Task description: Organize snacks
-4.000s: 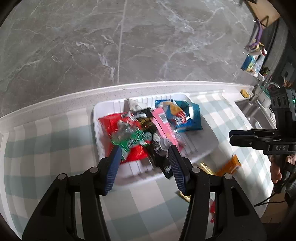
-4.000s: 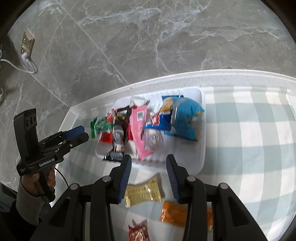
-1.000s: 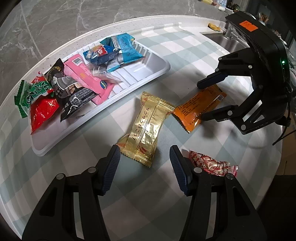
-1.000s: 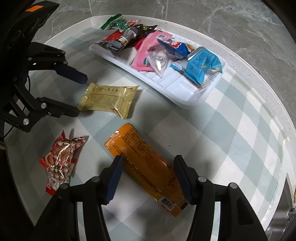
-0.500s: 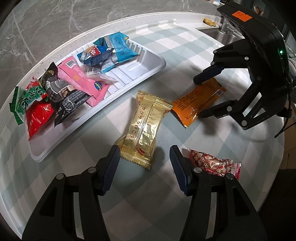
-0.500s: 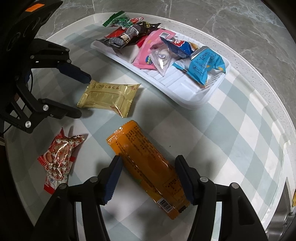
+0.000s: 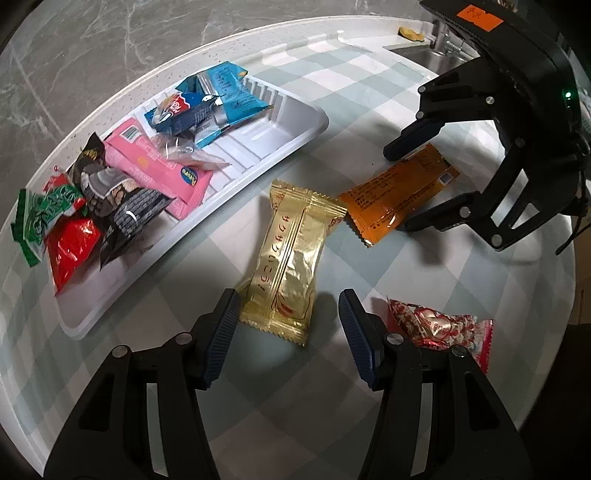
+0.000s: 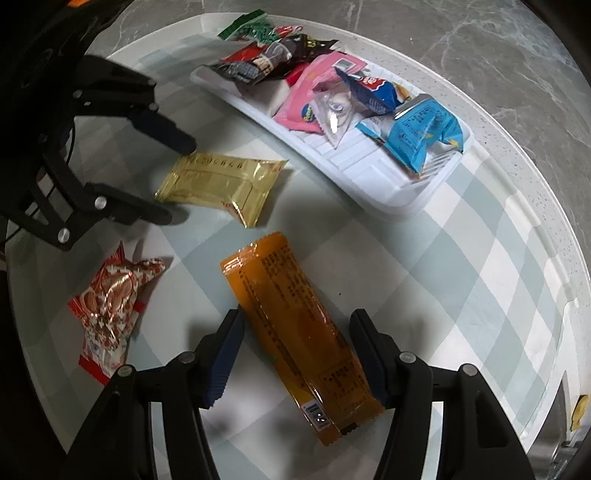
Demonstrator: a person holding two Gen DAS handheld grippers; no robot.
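Left gripper (image 7: pixel 288 314) held apart over the gold packet's (image 7: pixel 291 258) near end, right gripper (image 8: pixel 295 332) opening astride the orange packet (image 8: pixel 295 332), untouched, both packets on the checked cloth (image 8: pixel 424 277) beside the white tray (image 7: pixel 288 133)

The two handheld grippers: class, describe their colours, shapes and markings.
Both the left gripper and the right gripper are black open-frame tools with silver rivets and ribbed dark-blue fingers. The right one's body carries an orange sticker, a green light and a black cable.
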